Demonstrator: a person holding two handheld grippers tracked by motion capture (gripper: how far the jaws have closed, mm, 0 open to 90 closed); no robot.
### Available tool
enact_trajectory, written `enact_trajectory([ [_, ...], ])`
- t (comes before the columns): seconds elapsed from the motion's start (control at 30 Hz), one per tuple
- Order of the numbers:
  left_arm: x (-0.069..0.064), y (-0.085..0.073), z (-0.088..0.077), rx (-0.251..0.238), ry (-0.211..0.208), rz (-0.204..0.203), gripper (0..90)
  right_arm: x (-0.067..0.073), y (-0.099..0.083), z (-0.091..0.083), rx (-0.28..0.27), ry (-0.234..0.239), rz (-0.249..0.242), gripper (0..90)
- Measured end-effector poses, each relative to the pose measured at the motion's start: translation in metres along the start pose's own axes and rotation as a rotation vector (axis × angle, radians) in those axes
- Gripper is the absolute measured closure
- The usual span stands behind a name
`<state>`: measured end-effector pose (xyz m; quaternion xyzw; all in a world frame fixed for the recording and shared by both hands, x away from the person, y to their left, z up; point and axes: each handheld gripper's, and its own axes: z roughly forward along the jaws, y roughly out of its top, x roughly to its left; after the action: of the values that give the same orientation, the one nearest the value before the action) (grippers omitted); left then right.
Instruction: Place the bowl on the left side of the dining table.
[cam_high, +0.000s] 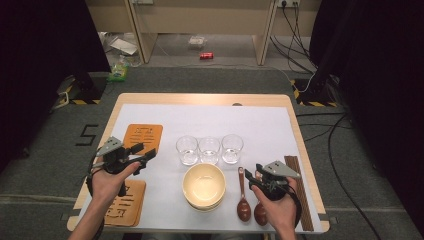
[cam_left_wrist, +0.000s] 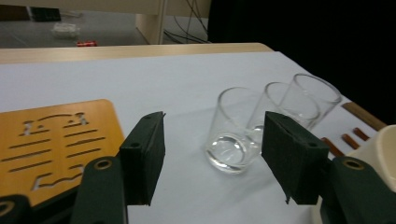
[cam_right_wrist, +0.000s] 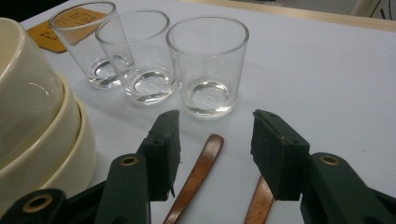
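Observation:
Three clear glasses (cam_high: 209, 149) stand in a row mid-table, with nothing in them. In front of them sits a stack of cream bowls (cam_high: 203, 185). My left gripper (cam_high: 145, 152) hovers open left of the glasses, over the edge of an orange slotted mat (cam_high: 143, 137). In the left gripper view its jaws (cam_left_wrist: 215, 126) frame the nearest glass (cam_left_wrist: 233, 130) from a distance. My right gripper (cam_high: 253, 172) is open above two wooden spoons (cam_high: 243, 200). In the right gripper view its jaws (cam_right_wrist: 215, 121) straddle a spoon handle (cam_right_wrist: 198, 175) without touching it, and the closest glass (cam_right_wrist: 208, 60) stands just beyond.
A second orange mat (cam_high: 122, 205) lies under my left hand at the front left. Dark chopsticks (cam_high: 300, 190) lie along the right edge. A white sheet covers the wooden table (cam_high: 200, 98). Bare sheet lies behind the glasses.

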<state>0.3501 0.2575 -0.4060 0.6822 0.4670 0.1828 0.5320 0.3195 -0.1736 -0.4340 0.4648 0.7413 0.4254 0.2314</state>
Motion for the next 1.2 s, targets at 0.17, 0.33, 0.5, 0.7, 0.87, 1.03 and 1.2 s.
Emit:
enact_trajectory([
  [0.17,-0.015,0.003,0.004,0.002,-0.036,0.024,38.7,0.001,0.001,0.001,-0.001,0.0,-0.002,52.7],
  [0.33,-0.029,0.004,0.009,0.007,-0.073,0.044,38.5,0.001,0.0,0.001,0.005,-0.001,-0.002,52.8],
  [0.5,-0.038,0.004,0.014,0.016,-0.098,0.062,38.4,0.0,-0.001,0.001,0.004,-0.002,-0.002,52.8],
  [0.7,-0.052,0.002,0.021,0.041,-0.145,0.081,38.9,0.001,-0.001,0.0,0.003,-0.002,-0.001,52.9],
  [0.87,-0.061,0.003,0.026,0.054,-0.178,0.097,39.6,0.001,-0.001,0.001,0.003,-0.001,-0.003,52.9],
  [1.03,-0.071,0.004,0.034,0.073,-0.212,0.115,40.3,0.002,-0.001,0.001,0.005,0.002,-0.005,52.9],
  [1.2,-0.081,-0.001,0.043,0.113,-0.239,0.138,43.2,0.002,-0.001,0.001,0.005,0.002,-0.005,52.9],
])
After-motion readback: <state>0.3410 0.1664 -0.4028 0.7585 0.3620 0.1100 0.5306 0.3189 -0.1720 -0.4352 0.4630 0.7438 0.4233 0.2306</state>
